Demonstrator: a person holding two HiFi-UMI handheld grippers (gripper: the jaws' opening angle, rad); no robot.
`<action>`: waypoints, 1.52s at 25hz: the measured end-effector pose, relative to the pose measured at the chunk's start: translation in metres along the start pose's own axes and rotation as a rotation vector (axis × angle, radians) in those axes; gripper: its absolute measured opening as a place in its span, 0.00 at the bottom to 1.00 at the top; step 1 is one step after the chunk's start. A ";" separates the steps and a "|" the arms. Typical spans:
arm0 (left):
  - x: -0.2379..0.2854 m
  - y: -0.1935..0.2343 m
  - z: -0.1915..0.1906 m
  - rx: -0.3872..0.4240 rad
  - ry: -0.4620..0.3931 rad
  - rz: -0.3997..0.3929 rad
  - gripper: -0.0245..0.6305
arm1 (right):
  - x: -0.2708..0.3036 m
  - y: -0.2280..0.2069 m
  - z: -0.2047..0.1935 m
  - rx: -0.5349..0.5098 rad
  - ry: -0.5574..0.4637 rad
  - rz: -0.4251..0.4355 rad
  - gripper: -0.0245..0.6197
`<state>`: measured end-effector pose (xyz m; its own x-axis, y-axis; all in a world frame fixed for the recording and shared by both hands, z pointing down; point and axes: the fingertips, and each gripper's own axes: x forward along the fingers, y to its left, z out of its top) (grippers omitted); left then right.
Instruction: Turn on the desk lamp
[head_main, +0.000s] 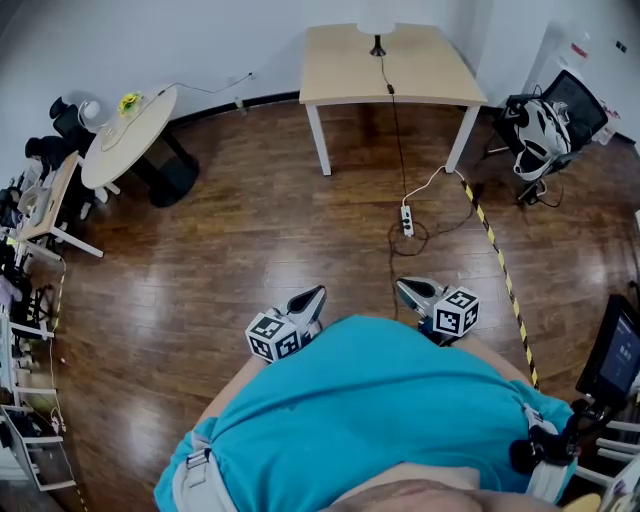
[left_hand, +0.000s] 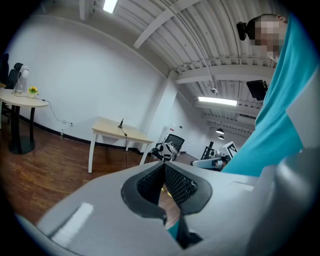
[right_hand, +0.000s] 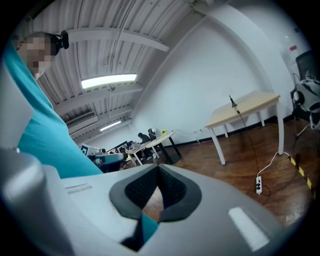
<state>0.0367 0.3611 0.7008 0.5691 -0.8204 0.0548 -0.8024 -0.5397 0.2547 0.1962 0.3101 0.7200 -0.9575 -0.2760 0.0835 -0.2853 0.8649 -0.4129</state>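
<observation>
- Your teal shirt (head_main: 380, 420) fills the 6 o'clock edge of the head view, and both grippers sit just in front of it.
- Your left gripper (head_main: 318, 293) points toward 1 o'clock. Its fingers are pressed together at the tips with nothing between them.
- Your right gripper (head_main: 400, 285) points toward 10 o'clock, well apart from the left one. Its fingers are also closed together and hold nothing.
- Beyond the right gripper, at 12 o'clock, a white power strip (head_main: 407, 220) lies on the wood floor (head_main: 240, 250).
- A yellow-and-black tape line (head_main: 500, 262) runs across the floor toward 1 o'clock.
- A dark cord (head_main: 397, 130) runs from near the strip up onto the light wooden table (head_main: 340, 70) at 12 o'clock.
- The desk lamp (head_main: 378, 42) stands at the far edge of that table, well apart from both grippers.
- A round table (head_main: 135, 130) is at 10 o'clock, and an office chair (head_main: 560, 110) is at 2 o'clock.
</observation>
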 end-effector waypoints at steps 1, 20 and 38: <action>-0.002 0.011 0.004 -0.006 -0.003 -0.005 0.08 | 0.012 0.001 0.002 -0.008 0.006 -0.003 0.04; -0.052 0.310 0.114 -0.074 -0.034 -0.130 0.08 | 0.310 -0.005 0.122 -0.084 -0.011 -0.129 0.04; 0.240 0.398 0.185 -0.044 -0.026 0.106 0.08 | 0.312 -0.315 0.268 -0.045 -0.010 0.040 0.04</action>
<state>-0.1792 -0.0858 0.6373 0.4757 -0.8776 0.0586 -0.8491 -0.4409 0.2910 -0.0014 -0.1605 0.6334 -0.9678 -0.2447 0.0590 -0.2487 0.8932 -0.3745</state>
